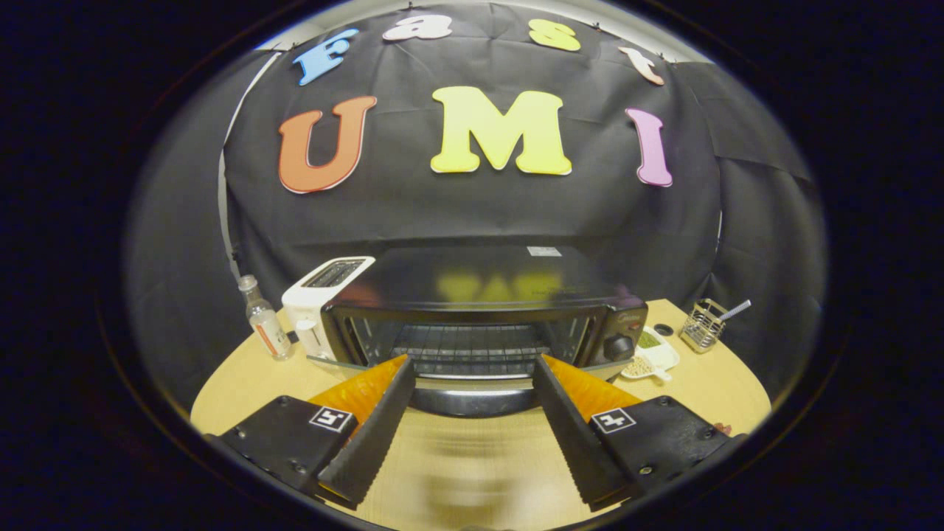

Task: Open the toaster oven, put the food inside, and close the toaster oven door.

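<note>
Jaws (472, 369) spread wide and empty at lower centre, aimed straight at the oven (479, 310) on the worktop (243, 380) mid-frame; its door (472, 394) hangs down just ahead of the tips, long axis running across them.

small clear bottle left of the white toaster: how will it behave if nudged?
The bottle stands upright, tall and narrow, so it would probably tip rather than slide. It looks round, so once down it may roll on the table. It looks clear and hard, possibly glass, so maybe fragile. The tongs are open, empty, facing the toaster oven.
</note>
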The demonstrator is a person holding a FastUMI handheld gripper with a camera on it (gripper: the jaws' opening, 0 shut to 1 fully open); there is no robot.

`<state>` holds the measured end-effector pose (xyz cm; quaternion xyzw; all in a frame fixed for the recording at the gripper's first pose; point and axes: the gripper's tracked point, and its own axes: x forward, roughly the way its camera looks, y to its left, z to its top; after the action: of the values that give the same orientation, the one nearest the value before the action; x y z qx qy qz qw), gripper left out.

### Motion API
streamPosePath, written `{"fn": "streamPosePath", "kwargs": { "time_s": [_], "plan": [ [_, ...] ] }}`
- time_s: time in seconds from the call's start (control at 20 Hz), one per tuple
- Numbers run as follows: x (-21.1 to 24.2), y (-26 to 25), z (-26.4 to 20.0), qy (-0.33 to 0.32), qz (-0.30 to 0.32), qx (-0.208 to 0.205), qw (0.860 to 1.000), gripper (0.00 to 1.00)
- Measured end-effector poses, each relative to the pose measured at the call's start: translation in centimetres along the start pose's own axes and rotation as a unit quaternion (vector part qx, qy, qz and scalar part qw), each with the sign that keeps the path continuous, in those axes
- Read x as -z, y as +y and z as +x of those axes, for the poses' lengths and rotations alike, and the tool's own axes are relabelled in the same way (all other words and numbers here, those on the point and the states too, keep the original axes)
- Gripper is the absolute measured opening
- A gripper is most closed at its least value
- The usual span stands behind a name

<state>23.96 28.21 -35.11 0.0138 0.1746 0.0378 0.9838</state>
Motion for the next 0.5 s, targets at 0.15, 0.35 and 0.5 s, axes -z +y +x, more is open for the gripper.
{"fn": "streamPosePath", "kwargs": {
  "time_s": [0.15, 0.35, 0.5],
  "plan": [
    [2.3, -0.1, -1.3, 0.014, 0.003, 0.001, 1.0, 1.0],
    [5.0, -0.3, -2.5, 0.029, 0.009, 0.002, 1.0, 1.0],
    [6.5, -0.4, -2.9, 0.04, 0.008, 0.002, 0.999, 1.0]
  ]
}}
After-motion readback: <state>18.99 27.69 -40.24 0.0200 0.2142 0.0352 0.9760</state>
